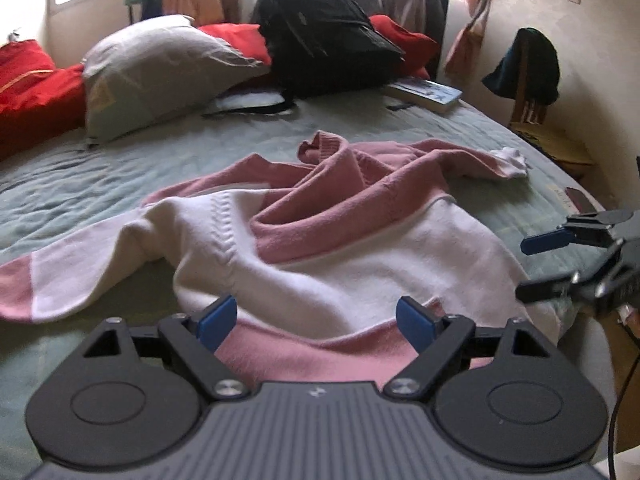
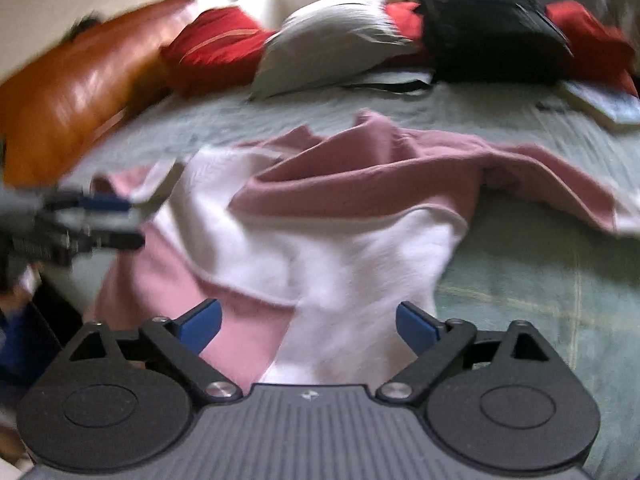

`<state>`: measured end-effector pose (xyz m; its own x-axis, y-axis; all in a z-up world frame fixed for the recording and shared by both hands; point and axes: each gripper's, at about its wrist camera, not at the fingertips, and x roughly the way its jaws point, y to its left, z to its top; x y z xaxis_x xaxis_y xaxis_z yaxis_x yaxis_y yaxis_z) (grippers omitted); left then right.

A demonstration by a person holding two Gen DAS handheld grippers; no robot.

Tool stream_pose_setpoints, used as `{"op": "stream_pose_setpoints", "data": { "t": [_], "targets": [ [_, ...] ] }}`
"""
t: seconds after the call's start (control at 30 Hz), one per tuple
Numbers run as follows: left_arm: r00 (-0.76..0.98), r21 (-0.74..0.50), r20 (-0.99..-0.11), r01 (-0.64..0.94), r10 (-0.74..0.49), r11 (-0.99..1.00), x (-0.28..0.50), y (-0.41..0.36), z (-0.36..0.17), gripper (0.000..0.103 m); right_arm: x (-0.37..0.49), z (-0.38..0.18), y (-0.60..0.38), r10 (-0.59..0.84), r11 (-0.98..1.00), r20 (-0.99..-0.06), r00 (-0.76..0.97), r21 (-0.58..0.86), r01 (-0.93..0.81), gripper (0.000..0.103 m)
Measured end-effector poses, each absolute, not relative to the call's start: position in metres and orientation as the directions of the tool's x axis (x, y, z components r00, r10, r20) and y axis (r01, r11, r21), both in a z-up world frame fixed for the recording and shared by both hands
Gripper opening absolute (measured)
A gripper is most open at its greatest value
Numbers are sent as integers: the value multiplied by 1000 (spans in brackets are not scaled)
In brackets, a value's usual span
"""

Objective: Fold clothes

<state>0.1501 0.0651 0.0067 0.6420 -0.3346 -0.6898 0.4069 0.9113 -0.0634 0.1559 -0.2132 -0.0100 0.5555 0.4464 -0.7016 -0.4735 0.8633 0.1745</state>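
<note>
A pink and white sweater (image 1: 328,240) lies crumpled on the pale green bedspread (image 1: 120,172), one sleeve stretched to the left and one to the far right. My left gripper (image 1: 316,320) hovers open just over the sweater's pink hem, nothing between its blue pads. The right gripper (image 1: 540,268) shows at the right edge of the left wrist view, open beside the sweater's right side. In the right wrist view the sweater (image 2: 340,248) lies blurred under my open right gripper (image 2: 308,324), and the left gripper (image 2: 108,224) appears at the left, open.
A grey pillow (image 1: 160,72), red cushions (image 1: 36,92), a black backpack (image 1: 324,36) and a book (image 1: 428,94) lie at the head of the bed. A wooden chair (image 1: 536,92) with dark clothes stands on the right. An orange leather headboard (image 2: 72,92) is at the left.
</note>
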Motion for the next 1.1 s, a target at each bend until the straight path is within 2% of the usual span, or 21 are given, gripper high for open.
{"op": "stream_pose_setpoints", "data": {
  "t": [0.1,0.37,0.53,0.73,0.9,1.0,1.1],
  "targets": [
    [664,-55,-676,387,-320,920,138,67,10,88,152,-20,-196,424,853,-704,570,98,-513,102],
    [705,33,-647,406,-290,913,155,44,11,94,179,-62,-175,429,849,-733,528,127,-513,103],
    [649,-44,-670,451,-361,891,188,35,-17,96,184,-83,-181,438,847,-720,538,131,-515,103],
    [550,-175,-739,400,-388,900,210,57,-72,96,176,-88,-178,433,821,-720,543,65,-568,103],
    [535,-184,-720,466,-441,865,200,72,-73,96,188,-74,-183,471,804,-751,464,149,-575,103],
    [532,-176,-721,478,-444,860,194,76,-55,96,195,-66,-187,494,792,-765,412,201,-576,103],
    [576,-131,-683,509,-450,851,188,84,-31,97,209,-49,-193,557,761,-754,348,295,-578,103]
  ]
}}
